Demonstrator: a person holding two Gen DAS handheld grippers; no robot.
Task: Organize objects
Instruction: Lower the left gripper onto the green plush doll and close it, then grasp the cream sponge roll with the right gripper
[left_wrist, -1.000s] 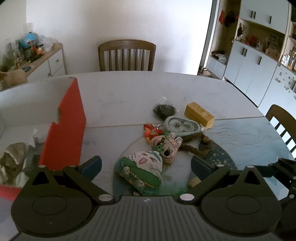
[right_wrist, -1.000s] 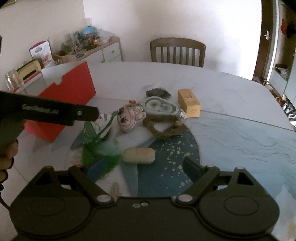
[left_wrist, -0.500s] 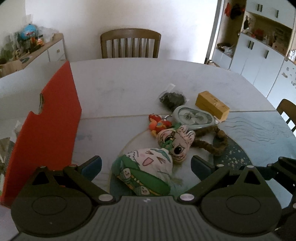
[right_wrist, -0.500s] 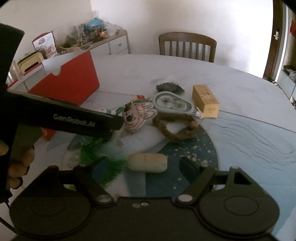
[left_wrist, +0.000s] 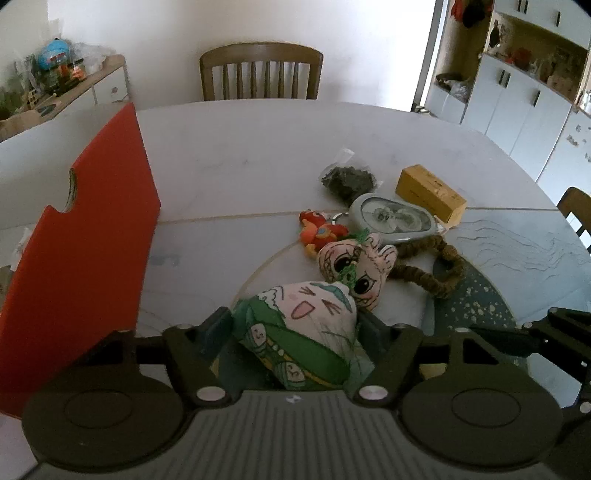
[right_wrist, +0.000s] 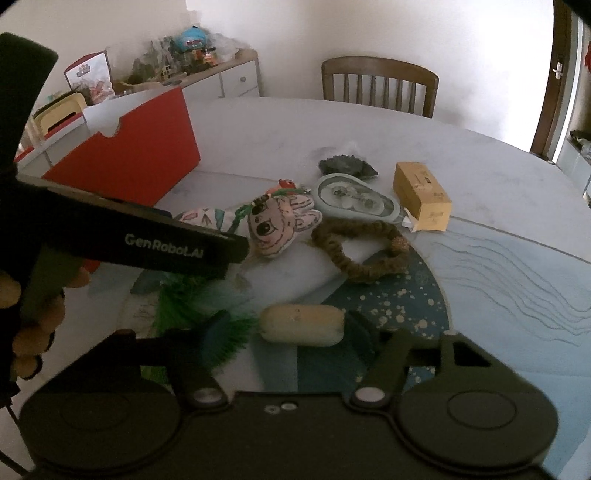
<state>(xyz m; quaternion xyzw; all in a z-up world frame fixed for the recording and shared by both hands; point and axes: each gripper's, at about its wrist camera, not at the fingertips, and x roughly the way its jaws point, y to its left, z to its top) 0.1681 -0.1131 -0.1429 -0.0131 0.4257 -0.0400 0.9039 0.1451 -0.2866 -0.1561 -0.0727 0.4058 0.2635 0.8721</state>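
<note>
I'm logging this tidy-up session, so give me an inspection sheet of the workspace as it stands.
Surface: round pale marble table with a blue-green painted centre.
Job's things: green-and-white cloth pouch; cream oblong capsule; open red cardboard box.
Clutter: pink cloth face doll, brown braided ring, yellow carton, oval tin.
Grippers: left gripper jaws closing around the pouch; right gripper jaws closing around the capsule.
Cables: nothing seen.
Surroundings: wooden chair, white cabinets.
</note>
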